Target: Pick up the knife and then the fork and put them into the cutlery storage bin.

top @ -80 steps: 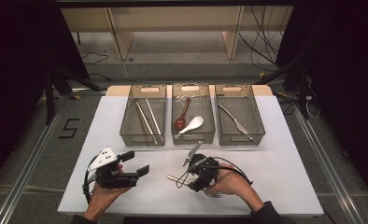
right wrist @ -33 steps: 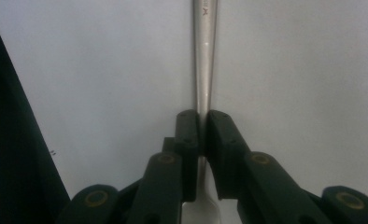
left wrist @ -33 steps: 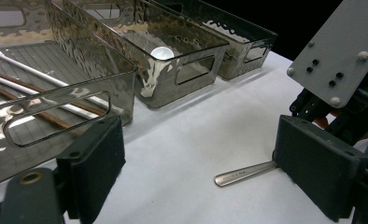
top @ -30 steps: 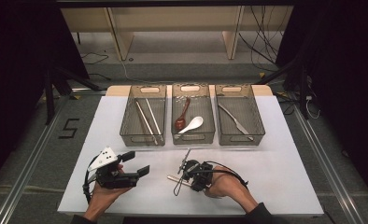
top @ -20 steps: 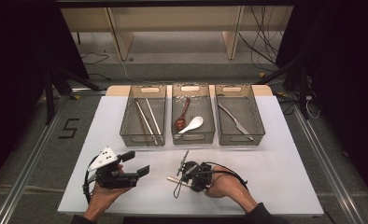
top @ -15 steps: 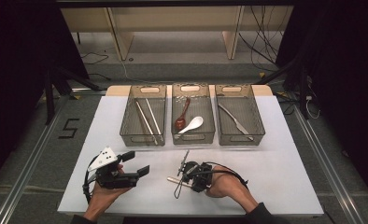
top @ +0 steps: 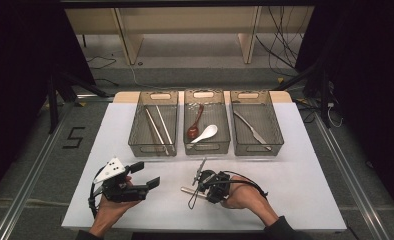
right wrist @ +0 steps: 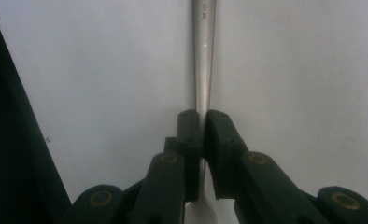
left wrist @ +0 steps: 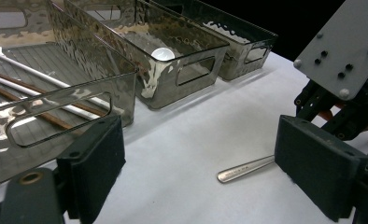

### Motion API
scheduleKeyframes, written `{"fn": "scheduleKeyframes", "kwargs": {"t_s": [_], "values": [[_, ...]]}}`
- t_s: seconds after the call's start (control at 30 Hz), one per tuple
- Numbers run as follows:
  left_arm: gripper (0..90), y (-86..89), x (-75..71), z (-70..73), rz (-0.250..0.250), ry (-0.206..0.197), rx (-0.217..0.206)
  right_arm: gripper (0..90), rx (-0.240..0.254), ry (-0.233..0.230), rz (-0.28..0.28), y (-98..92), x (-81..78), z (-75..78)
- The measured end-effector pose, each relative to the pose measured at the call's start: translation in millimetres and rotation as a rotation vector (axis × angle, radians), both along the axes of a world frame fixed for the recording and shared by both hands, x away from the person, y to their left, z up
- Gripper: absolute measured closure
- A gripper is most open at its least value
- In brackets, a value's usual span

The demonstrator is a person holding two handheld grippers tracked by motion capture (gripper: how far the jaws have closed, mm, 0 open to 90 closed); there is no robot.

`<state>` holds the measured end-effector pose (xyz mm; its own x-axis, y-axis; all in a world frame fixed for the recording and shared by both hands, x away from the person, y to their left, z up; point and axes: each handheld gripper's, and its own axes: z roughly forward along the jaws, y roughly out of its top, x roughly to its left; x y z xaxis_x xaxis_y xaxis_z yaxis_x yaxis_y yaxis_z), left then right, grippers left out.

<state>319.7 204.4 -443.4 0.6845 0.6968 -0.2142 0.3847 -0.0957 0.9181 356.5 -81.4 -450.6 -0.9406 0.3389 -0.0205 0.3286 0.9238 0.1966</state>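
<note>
My right gripper [right wrist: 201, 114] is shut on the handle of a metal cutlery piece [right wrist: 204, 51] that lies on the white table; the handle runs straight away from the jaws. In the high view this gripper [top: 201, 188] sits low at the front middle, and the handle's end [top: 186, 190] sticks out to its left. My left gripper [top: 145, 175] is held at the front left, open, with nothing between its pads. In the left gripper view the handle's end [left wrist: 245, 168] lies on the table beside the right gripper [left wrist: 341, 93].
Three clear smoky trays stand in a row at the back of the table [top: 310, 165]. The left tray [top: 135, 135] holds chopsticks, the middle one [top: 224, 131] a dark red spoon and a white spoon, the right one [top: 276, 131] a metal knife.
Since the earliest frame my right gripper has sunk a little onto the table and edged left. Over the last second neither hand has moved.
</note>
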Motion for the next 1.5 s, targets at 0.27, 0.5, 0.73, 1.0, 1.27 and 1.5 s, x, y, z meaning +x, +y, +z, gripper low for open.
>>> {"fn": "scheduleKeyframes", "kwargs": {"t_s": [0.27,0.5,0.73,1.0,1.27,1.5], "values": [[15.6,0.0,0.1,0.0,0.000,-0.001,0.002,84.6,0.023,-0.014,-0.016,-6.0,3.6,5.7],[15.6,0.0,0.0,0.0,0.001,0.000,-0.001,84.6,0.037,-0.015,-0.032,-11.1,6.3,9.9],[15.6,0.1,0.1,0.0,0.001,0.001,0.000,84.6,0.064,-0.024,-0.052,-17.1,9.8,14.4],[15.6,1.1,0.4,0.0,0.004,0.003,0.000,84.6,0.112,-0.042,-0.104,-30.6,16.8,29.2],[15.6,2.1,0.9,-0.2,0.012,0.000,-0.006,84.5,0.179,-0.083,-0.180,-55.0,28.7,55.1],[15.6,2.6,1.1,-0.5,0.012,0.002,-0.008,84.6,0.217,-0.117,-0.260,-75.7,48.6,72.4]]}}
